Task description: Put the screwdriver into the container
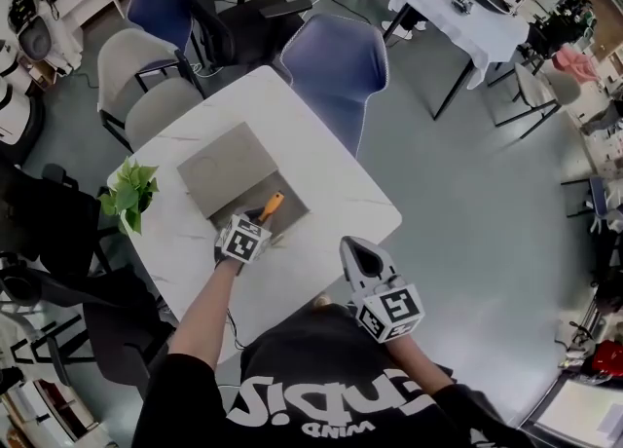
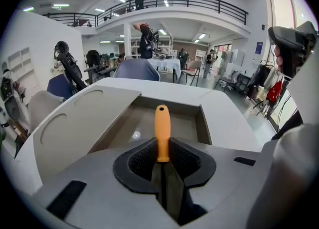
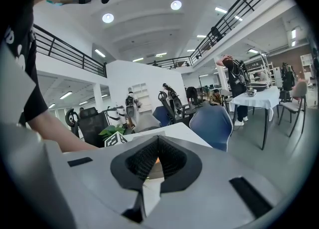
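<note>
Orange handle noted first in the head view: the screwdriver (image 1: 272, 205) lies at the near edge of the grey container (image 1: 277, 205), which sits on a white table (image 1: 331, 159) with its lid (image 1: 222, 166) folded open to the left. My left gripper (image 1: 259, 224) is at that same near edge, on the tool. My right gripper (image 1: 363, 249) hangs near the table's front edge, well apart from the container. A potted plant (image 1: 128, 193) stands at the table's left side and a blue chair (image 1: 336, 66) at its far side. Left gripper view: the jaws are pinched on the screwdriver just behind its handle, and the dark shaft runs back between the pads. The handle points forward over the container's open compartment, level with its near wall. I cannot confirm from this angle whether the tool touches the floor of the compartment. Right gripper view: the jaws are pressed together at their tips with nothing between them, and they point across the table toward the blue chair. A small orange speck shows through the slit behind the pads, possibly the handle, but it is too small to tell.
</note>
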### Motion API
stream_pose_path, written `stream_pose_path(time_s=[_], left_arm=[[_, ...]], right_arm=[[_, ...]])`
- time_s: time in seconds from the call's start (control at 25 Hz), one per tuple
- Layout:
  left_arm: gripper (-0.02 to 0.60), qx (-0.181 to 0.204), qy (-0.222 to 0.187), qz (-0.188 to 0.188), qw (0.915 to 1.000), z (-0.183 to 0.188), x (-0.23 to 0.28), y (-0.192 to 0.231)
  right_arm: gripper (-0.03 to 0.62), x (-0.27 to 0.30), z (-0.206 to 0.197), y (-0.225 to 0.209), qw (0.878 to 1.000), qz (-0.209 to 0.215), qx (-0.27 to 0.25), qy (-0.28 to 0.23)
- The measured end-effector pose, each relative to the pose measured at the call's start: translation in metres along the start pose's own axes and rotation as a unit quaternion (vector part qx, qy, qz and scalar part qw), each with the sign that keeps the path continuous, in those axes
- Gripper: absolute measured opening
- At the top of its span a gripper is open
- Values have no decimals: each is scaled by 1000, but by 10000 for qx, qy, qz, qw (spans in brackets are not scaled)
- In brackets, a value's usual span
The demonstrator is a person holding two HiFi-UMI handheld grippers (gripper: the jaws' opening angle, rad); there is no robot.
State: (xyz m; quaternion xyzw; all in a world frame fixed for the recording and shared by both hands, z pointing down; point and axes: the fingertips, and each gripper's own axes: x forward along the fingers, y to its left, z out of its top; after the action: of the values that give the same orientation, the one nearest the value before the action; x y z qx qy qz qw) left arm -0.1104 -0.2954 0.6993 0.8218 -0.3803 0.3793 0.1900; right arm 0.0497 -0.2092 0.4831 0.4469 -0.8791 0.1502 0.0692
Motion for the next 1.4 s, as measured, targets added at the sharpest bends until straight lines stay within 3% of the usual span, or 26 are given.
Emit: stream_pose_path(time_s=[0.44, 0.68, 0.88, 1.04, 1.4], left_arm=[[86, -71, 297, -56, 9995, -6, 6, -6], [91, -175, 176, -18, 9997, 0, 2, -4], [95, -178, -123, 89, 9997, 12, -9, -1], [35, -285, -484, 304, 9980, 27, -27, 1], [15, -438, -1443, 558, 9870, 69, -101, -18]], right_arm=[[12, -5, -1, -4, 10000, -60, 28, -3], [12, -5, -2, -7, 10000, -46, 38, 14], [12, -5, -3, -6, 10000, -15, 41, 6], [12, -5, -3, -3, 10000, 33, 38, 12], [12, -8, -3, 3, 9998, 190, -5, 13]])
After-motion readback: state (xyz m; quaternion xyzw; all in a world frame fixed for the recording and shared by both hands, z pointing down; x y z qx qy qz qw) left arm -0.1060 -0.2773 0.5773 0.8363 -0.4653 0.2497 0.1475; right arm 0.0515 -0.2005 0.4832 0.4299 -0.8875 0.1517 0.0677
